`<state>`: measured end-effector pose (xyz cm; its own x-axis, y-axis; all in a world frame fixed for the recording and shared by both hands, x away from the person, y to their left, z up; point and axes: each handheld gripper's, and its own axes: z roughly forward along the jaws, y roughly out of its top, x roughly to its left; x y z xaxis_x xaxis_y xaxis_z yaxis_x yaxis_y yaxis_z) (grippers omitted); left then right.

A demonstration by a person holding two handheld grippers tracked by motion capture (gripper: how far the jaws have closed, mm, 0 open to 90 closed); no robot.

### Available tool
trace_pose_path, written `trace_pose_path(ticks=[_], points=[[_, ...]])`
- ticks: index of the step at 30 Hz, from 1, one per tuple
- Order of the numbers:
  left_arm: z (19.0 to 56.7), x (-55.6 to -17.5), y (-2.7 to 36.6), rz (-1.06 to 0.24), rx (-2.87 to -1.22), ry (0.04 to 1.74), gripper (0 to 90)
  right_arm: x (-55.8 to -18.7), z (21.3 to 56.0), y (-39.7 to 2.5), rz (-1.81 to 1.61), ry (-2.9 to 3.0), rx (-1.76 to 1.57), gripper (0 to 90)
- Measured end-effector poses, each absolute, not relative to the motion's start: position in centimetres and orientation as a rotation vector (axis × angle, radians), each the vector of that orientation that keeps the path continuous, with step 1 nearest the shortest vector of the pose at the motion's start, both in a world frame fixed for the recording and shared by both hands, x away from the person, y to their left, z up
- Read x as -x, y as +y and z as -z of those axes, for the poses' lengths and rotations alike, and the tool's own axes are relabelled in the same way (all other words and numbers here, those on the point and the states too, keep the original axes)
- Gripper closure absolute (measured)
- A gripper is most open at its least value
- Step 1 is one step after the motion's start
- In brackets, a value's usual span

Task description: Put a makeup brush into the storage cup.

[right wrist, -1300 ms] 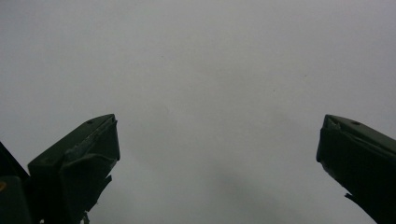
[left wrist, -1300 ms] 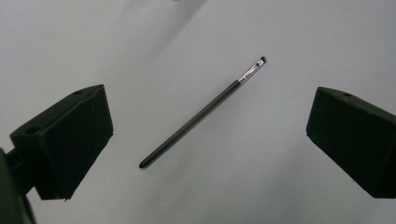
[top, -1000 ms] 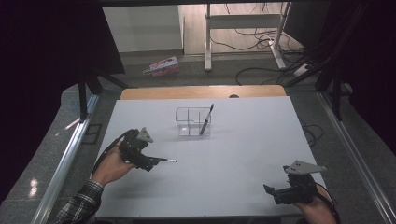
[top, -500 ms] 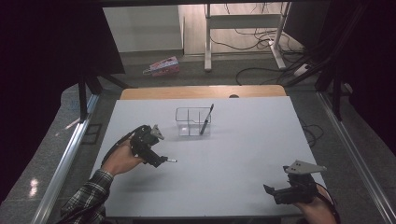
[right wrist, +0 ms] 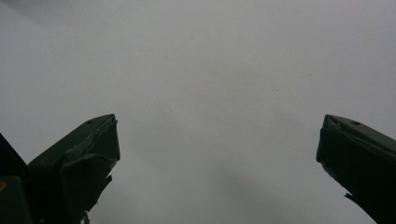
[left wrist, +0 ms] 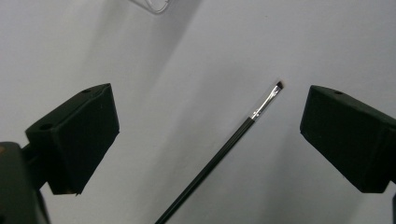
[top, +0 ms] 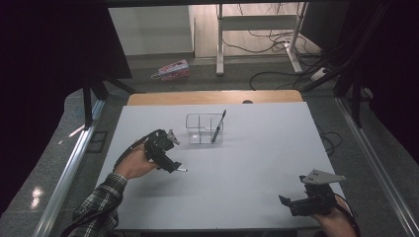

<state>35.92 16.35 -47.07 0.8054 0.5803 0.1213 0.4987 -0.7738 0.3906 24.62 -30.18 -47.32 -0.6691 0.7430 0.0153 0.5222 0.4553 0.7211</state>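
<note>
Brush (left wrist: 219, 158) between jaws (wide apart)

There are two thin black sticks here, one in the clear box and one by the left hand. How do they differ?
The pen stands tilted inside the clear box, leaning on its rim. The brush lies between the open jaws of the left hand-held gripper, which are not touching it. The brush ends in a silver collar and small dark tip; the pen's end is too small to make out. Both are slim and black.
</note>
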Motion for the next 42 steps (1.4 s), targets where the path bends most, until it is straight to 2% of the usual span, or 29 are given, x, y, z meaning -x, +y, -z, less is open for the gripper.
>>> trace_pose_path(ticks=[18,28,30,32,35,39,42], points=[[49.7,-36.1,16.4,-0.258,-2.706,0.791,8.8,-24.6,47.3,-30.2,-1.038,2.408,-1.082,0.0],[50.8,-36.2,16.0,-0.224,-2.747,0.761,15.4,-24.6,47.3,-30.2,-1.04,2.411,-1.082,0.0],[50.9,-36.2,16.0,-0.211,-2.756,0.751,19.8,-24.6,47.3,-30.2,-1.04,2.41,-1.081,0.0],[51.2,-36.3,16.1,-0.181,-2.765,0.75,28.2,-24.6,47.3,-30.2,-1.039,2.41,-1.08,0.0],[51.3,-36.5,16.6,-0.069,-2.729,0.767,40.5,-24.6,47.3,-30.2,-1.039,2.41,-1.079,0.0],[51.1,-36.4,16.6,-0.052,-2.73,0.765,54.6,-24.6,47.3,-30.1,-1.036,2.412,-1.079,0.0],[51.0,-36.3,16.4,-0.034,-2.76,0.706,72.9,-24.6,47.3,-30.1,-1.037,2.411,-1.077,0.0]])
